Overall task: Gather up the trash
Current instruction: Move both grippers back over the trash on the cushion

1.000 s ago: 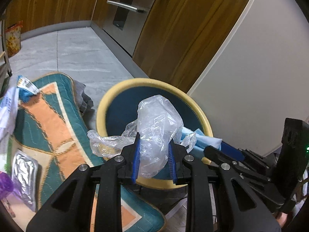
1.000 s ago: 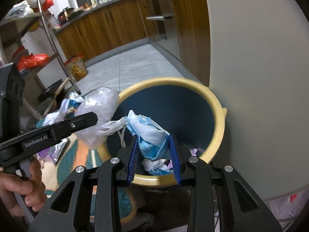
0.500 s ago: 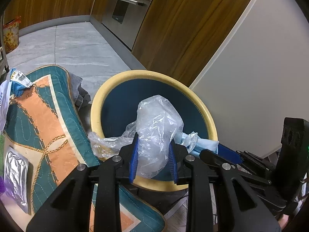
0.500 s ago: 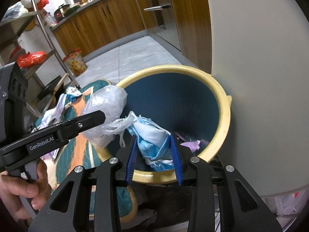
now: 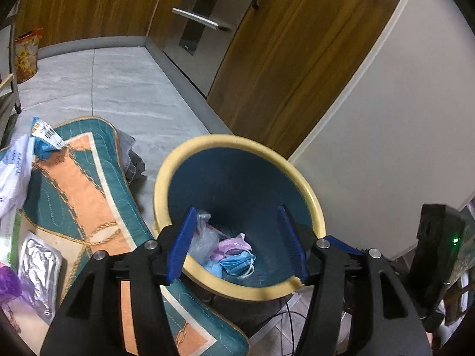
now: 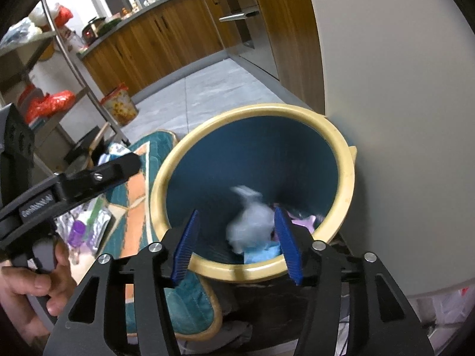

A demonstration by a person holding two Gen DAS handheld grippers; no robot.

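A blue waste bin with a cream rim [image 5: 190, 151] [image 6: 346, 160] stands on the floor by a white wall. Both grippers hover over its near edge. My left gripper [image 5: 237, 241] is open and empty. My right gripper [image 6: 239, 244] is open and empty. Inside the bin lie a clear plastic bag [image 5: 203, 238], a blue face mask [image 5: 237, 262] and pink scraps. In the right wrist view a blurred pale bundle [image 6: 249, 225] is falling inside the bin. More trash lies on the mat to the left: a silver foil pack [image 5: 35, 261], a purple piece [image 5: 7, 281] and white wrappers [image 5: 13, 172].
A teal and orange mat [image 5: 83, 195] lies left of the bin. Wooden cabinets [image 5: 285, 56] and a steel oven front stand behind it. A metal shelf rack [image 6: 59, 68] is at the far left. Cables run on the floor under the bin.
Both grippers opened over the bin. The clear plastic bag left my left gripper and the blue mask bundle left my right gripper; both dropped into the bin.
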